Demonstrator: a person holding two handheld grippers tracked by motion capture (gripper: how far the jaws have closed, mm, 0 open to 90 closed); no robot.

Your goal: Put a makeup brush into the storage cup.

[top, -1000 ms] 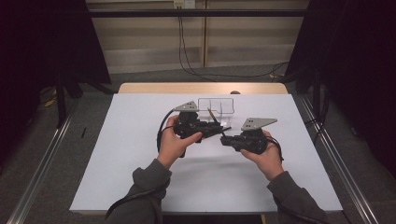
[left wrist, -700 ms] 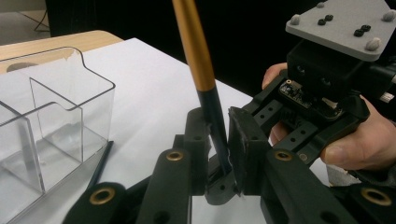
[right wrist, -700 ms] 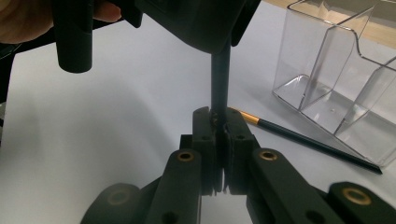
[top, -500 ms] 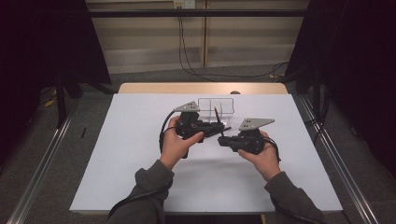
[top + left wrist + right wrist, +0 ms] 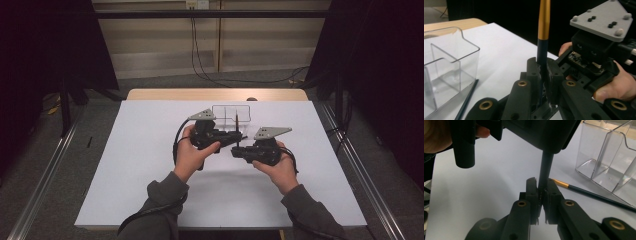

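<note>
1. Upright paintbrush [image 5: 543, 30] – dark handle, gold ferrule above. It stands vertical above the middle of the white table [image 5: 130, 165], just in front of the clear organizer box [image 5: 230, 114].
2. Left gripper [image 5: 235, 137]: jaws clamped on the brush handle; in the left gripper view the handle runs down between the two black pads.
3. Right gripper [image 5: 234, 151]: jaws pinched on the lower end of the same handle [image 5: 545, 170], directly beneath the left gripper's body. Both tools grip one brush at once.
4. Both hands sit close together near the table's centre, the left hand [image 5: 192, 155] and right hand [image 5: 280, 167] wrapped round the gripper bodies.
5. Second brush [image 5: 589, 192] lies flat on the table beside the box wall, gold ferrule toward the grippers; not yet stored.
6. Clear organizer box, toward the far edge of the table: compartments look empty as far as the gripper views show.
7. Judgement on progress: early. A brush is lifted and stood upright, apparently mid hand-over or re-grip. Left to do: one gripper lets go, brush goes into a compartment, then the lying brush follows.
</note>
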